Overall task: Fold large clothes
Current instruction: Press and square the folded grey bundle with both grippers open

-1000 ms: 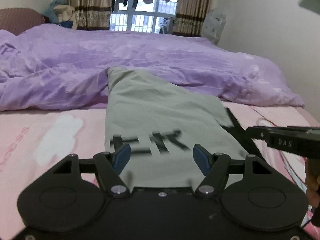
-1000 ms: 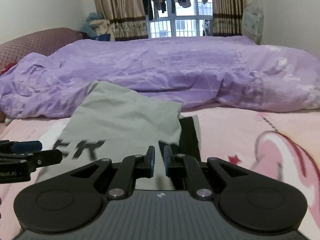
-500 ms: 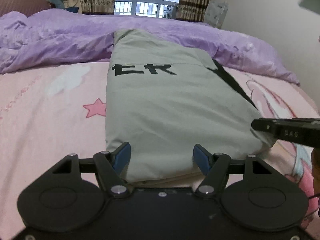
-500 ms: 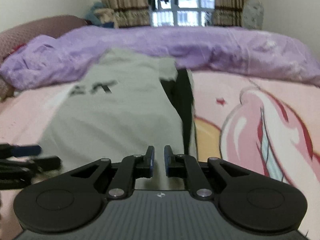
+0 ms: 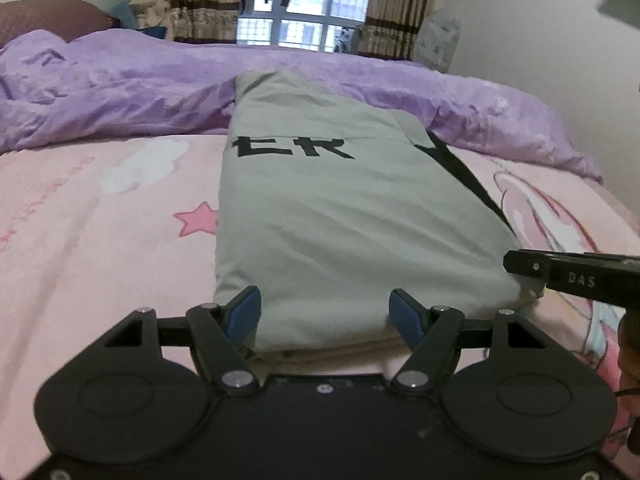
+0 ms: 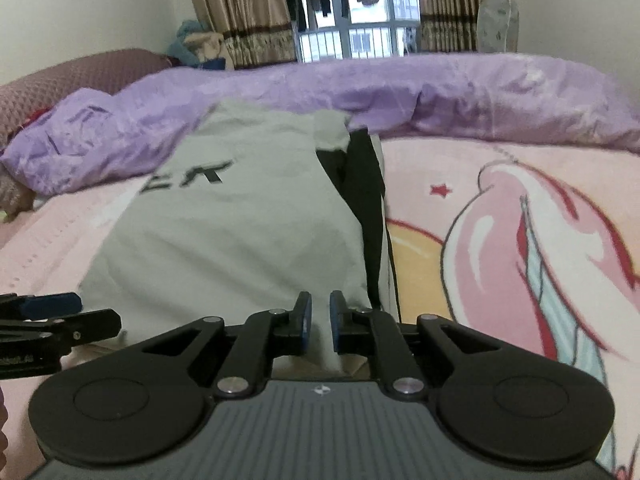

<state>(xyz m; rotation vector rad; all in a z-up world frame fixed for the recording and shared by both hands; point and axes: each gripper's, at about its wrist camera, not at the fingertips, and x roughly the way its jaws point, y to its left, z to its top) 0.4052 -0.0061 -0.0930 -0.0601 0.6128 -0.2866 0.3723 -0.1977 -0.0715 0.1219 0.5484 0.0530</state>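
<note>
A grey garment (image 5: 340, 216) with black letters and a black side panel lies folded lengthwise on the pink bed sheet (image 5: 100, 240); it also shows in the right wrist view (image 6: 240, 232). My left gripper (image 5: 325, 314) is open, its blue pads on either side of the garment's near left end. My right gripper (image 6: 319, 322) is nearly shut on the garment's near right edge. The right gripper also shows from the side at the right of the left wrist view (image 5: 528, 270). The left gripper also appears at the left edge of the right wrist view (image 6: 60, 312).
A crumpled purple duvet (image 5: 120, 88) lies across the far half of the bed, and the garment's far end rests against it. A dark red headboard (image 6: 80, 76) is at the left. A window with curtains (image 5: 304, 4) and a wall (image 5: 540, 40) lie beyond.
Both grippers have drawn back toward me from over the garment to its near end. The garment now lies flat, folded lengthwise. The left gripper stayed open, the right nearly shut.
</note>
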